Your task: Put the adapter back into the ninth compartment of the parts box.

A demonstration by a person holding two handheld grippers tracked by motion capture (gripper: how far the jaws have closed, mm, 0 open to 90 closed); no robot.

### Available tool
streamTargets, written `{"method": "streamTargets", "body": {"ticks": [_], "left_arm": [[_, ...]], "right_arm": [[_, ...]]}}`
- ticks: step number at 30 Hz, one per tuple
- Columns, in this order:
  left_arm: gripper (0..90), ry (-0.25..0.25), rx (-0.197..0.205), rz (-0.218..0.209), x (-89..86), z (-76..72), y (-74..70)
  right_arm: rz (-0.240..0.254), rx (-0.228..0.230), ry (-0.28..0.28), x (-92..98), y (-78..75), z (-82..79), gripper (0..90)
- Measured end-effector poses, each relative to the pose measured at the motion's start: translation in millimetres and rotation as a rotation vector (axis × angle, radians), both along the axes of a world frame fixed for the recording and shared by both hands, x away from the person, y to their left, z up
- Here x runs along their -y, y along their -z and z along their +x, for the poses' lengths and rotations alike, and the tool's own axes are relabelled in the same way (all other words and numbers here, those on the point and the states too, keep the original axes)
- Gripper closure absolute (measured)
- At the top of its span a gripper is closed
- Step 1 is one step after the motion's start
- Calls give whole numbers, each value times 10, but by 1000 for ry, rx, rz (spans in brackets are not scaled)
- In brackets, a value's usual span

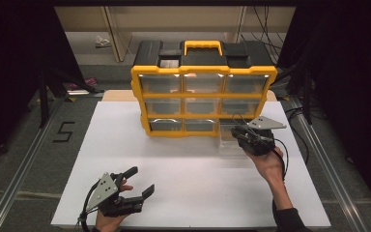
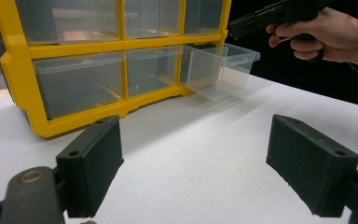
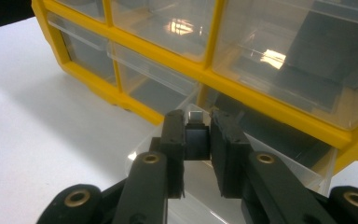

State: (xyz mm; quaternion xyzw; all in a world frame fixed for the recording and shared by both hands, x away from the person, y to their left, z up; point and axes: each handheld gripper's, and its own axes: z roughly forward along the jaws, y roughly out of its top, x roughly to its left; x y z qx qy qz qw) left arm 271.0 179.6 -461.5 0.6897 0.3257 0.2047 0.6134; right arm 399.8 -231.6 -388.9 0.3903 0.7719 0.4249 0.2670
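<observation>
A yellow-framed organizer (image 1: 203, 71) with clear drawers stands at the back of the white table (image 1: 183, 183). Its bottom-right drawer (image 1: 228, 143) is pulled out onto the table. My right gripper (image 1: 236, 132) hovers just over that drawer. In the right gripper view it (image 3: 197, 135) is shut on a small black block (image 3: 197, 141) with a pale tip, above the clear drawer (image 3: 289, 156). My left gripper (image 1: 142, 180) rests low at the front left, open and empty. Its jaws (image 2: 196, 163) face the organizer (image 2: 121, 44) and the pulled-out drawer (image 2: 221, 70).
The other drawers sit closed in the yellow frame (image 3: 242, 88). White tabletop stretches between my left gripper and the organizer. Dark floor and metal rails (image 1: 24, 159) flank the table. A hand holds the right gripper (image 2: 265, 16) above the drawer.
</observation>
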Motion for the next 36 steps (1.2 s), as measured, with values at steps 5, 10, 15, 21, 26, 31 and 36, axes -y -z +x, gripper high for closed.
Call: {"method": "streamTargets", "body": {"ticks": [5,10,15,21,26,31,36], "left_arm": [[176,0,1,1,0,-1,0],[176,0,1,5,3,-3,-1],[176,2,1,5,1,-2,-2],[177,3,0,5,3,-3,-2],[176,4,1,4,3,-3,-4],[176,4,3,3,3,-7,-7],[177,5,3,2,1,-6,-7]], "right_arm": [[-4,-13,7,-1,36,32,763],[-4,-16,9,0,54,45,760],[6,-32,18,1,80,66,688],[19,-20,46,-6,46,61,416],[45,-10,41,-13,-18,14,372],[55,-1,25,-54,-57,-31,347],[48,0,4,-118,-82,-76,331]]}}
